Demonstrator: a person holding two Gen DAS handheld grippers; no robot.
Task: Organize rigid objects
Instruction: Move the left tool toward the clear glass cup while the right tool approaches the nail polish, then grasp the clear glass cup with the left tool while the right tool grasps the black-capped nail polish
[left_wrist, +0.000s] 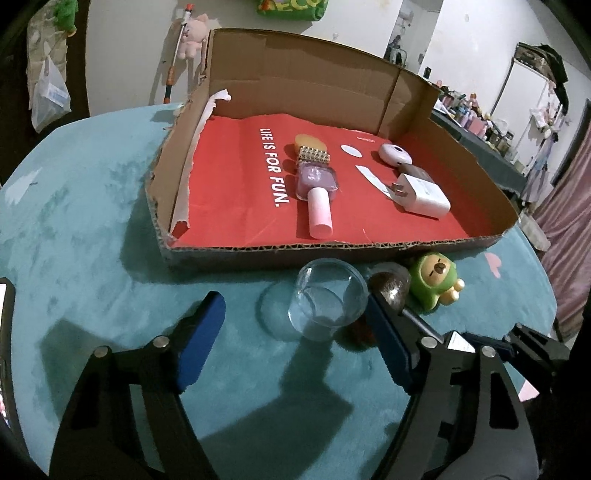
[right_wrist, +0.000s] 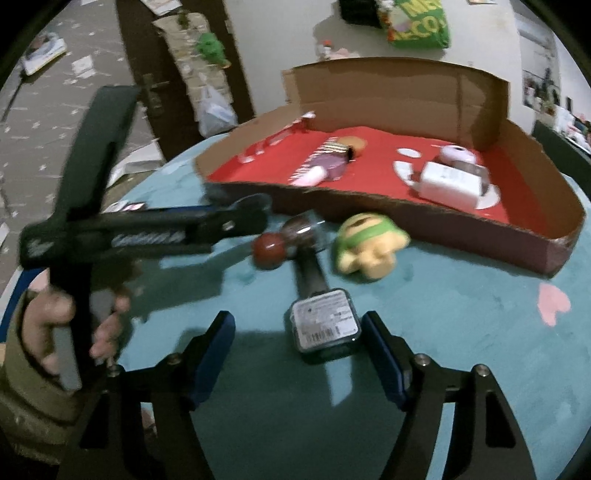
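A clear plastic cup (left_wrist: 327, 297) lies on its side on the teal table, just ahead of my open left gripper (left_wrist: 295, 343) and nearer its right finger. A green bear toy (left_wrist: 437, 280) and a dark ball-headed tool (left_wrist: 391, 286) lie beside the cup. In the right wrist view my right gripper (right_wrist: 297, 354) is open around a small dark box with a barcode label (right_wrist: 325, 325). The bear toy (right_wrist: 367, 243) and a red ball (right_wrist: 269, 249) lie ahead. The left gripper (right_wrist: 236, 214) shows from the side there.
A shallow cardboard tray with a red liner (left_wrist: 236, 192) holds a pink nail-polish bottle (left_wrist: 317, 184), a white charger (left_wrist: 423, 194) and a white round item (left_wrist: 395, 153). The tray also shows in the right wrist view (right_wrist: 517, 236). A pink patch (right_wrist: 552, 301) marks the table's right side.
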